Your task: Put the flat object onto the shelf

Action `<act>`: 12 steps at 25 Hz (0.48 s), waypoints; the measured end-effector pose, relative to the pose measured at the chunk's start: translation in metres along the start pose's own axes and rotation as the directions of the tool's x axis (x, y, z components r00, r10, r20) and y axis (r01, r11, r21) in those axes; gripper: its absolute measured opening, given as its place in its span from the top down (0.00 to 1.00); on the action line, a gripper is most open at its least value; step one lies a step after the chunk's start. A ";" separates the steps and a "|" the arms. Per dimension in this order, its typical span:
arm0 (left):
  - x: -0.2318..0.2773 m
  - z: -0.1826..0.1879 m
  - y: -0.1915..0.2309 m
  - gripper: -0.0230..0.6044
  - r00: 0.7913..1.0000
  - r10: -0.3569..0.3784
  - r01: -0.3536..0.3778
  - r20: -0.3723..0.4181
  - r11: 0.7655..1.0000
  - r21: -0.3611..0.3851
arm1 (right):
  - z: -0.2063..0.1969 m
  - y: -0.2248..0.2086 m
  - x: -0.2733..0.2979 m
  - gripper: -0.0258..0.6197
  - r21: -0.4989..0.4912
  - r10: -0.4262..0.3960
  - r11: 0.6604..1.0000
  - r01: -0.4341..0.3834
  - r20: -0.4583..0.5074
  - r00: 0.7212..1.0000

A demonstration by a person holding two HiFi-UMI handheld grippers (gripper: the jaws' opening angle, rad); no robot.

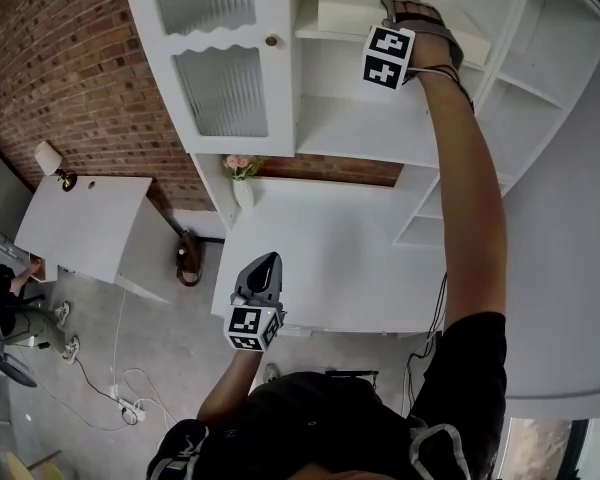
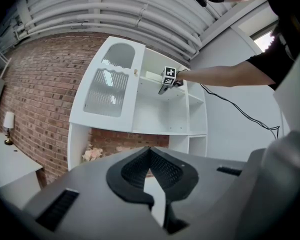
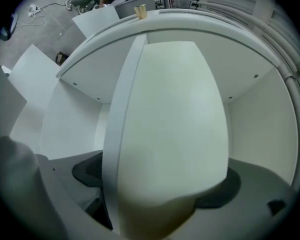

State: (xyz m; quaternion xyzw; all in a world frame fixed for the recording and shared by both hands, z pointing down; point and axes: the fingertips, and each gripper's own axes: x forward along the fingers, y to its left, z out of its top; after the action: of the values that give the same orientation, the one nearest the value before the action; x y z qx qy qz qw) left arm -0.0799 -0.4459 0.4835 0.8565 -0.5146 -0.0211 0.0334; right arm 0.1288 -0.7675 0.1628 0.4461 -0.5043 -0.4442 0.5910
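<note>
The flat object [image 1: 348,6] is a cream slab lying on the top shelf [image 1: 325,34] of the white cabinet. My right gripper [image 1: 398,10] is raised to that shelf at arm's length. In the right gripper view the slab [image 3: 175,119] fills the middle, with the shelf board's edge [image 3: 121,134] along its left side. The right gripper [image 3: 157,181] stands open, its dark jaws wide on either side of slab and board, with no pad seen pressing. My left gripper [image 1: 265,266] hangs low over the desk, shut and empty [image 2: 150,151].
A white desk [image 1: 320,258] stands under the cabinet, with a vase of pink flowers [image 1: 242,173] at its back left. The ribbed-glass cabinet door [image 1: 220,78] stands open at the left. A small white table [image 1: 80,223] and floor cables [image 1: 120,388] lie further left.
</note>
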 end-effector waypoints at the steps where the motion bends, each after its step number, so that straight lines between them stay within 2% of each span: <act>1: 0.001 -0.001 0.002 0.95 1.000 0.002 -0.002 -0.003 1.000 0.000 | 0.000 -0.001 0.001 0.20 -0.002 -0.008 1.000 0.008 0.001 1.000; 4: 0.003 -0.003 0.005 0.95 1.000 0.007 -0.007 -0.008 1.000 -0.002 | 0.001 -0.005 0.000 0.20 0.002 -0.029 1.000 0.029 0.011 1.000; 8: -0.002 -0.003 -0.001 0.95 1.000 0.001 -0.001 -0.001 1.000 -0.016 | 0.005 -0.010 -0.013 0.20 0.060 -0.040 0.998 0.036 0.073 0.997; 12: -0.006 -0.004 -0.006 0.95 1.000 -0.014 0.014 0.001 1.000 -0.023 | 0.003 -0.008 -0.034 0.20 0.049 -0.044 0.998 0.039 0.087 0.995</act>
State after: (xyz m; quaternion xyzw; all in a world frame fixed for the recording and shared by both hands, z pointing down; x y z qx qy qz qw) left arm -0.0772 -0.4372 0.4869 0.8595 -0.5086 -0.0276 0.0429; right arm 0.1220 -0.7364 0.1483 0.4503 -0.5308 -0.4636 0.5483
